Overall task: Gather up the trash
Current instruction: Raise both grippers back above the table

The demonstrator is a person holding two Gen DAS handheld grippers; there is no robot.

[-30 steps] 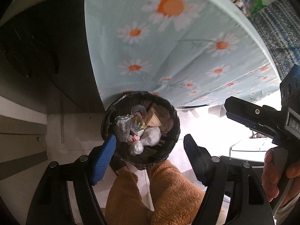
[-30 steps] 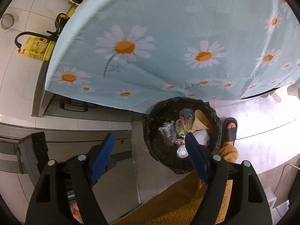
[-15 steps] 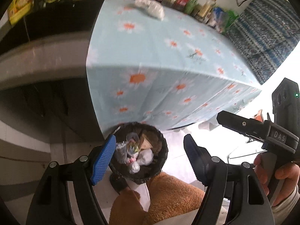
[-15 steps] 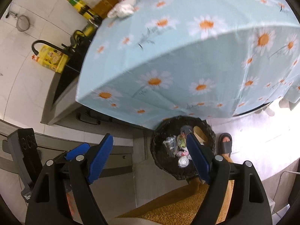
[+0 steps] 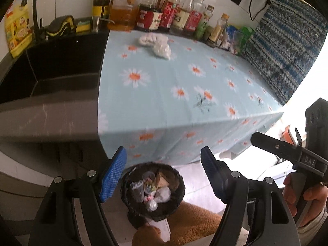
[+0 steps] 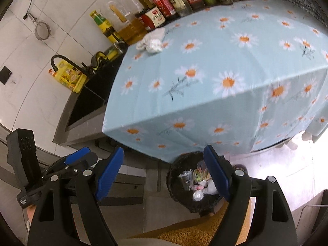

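A black-lined trash bin [image 5: 178, 203] [image 6: 174, 184] stands on the floor by the table's front edge, holding several wrappers and crumpled bits. A crumpled white plastic bag [image 5: 156, 45] [image 6: 152, 41] lies on the far side of the daisy tablecloth [image 5: 184, 94] [image 6: 215, 65], near the bottles. My left gripper [image 5: 164, 174] is open and empty, raised above the bin. My right gripper [image 6: 164, 174] is open and empty, also above the bin, and shows at the right of the left wrist view.
A row of sauce and oil bottles [image 5: 164, 14] [image 6: 164, 4] lines the wall behind the table. A black sink [image 5: 57, 65] [image 6: 90, 100] with a faucet sits left of the table. The person's orange-clad legs [image 5: 194, 225] are beside the bin.
Both grippers have lifted and tilted up from over the bin, so the tabletop, the white bag and the bottles have come into view. Both stay open.
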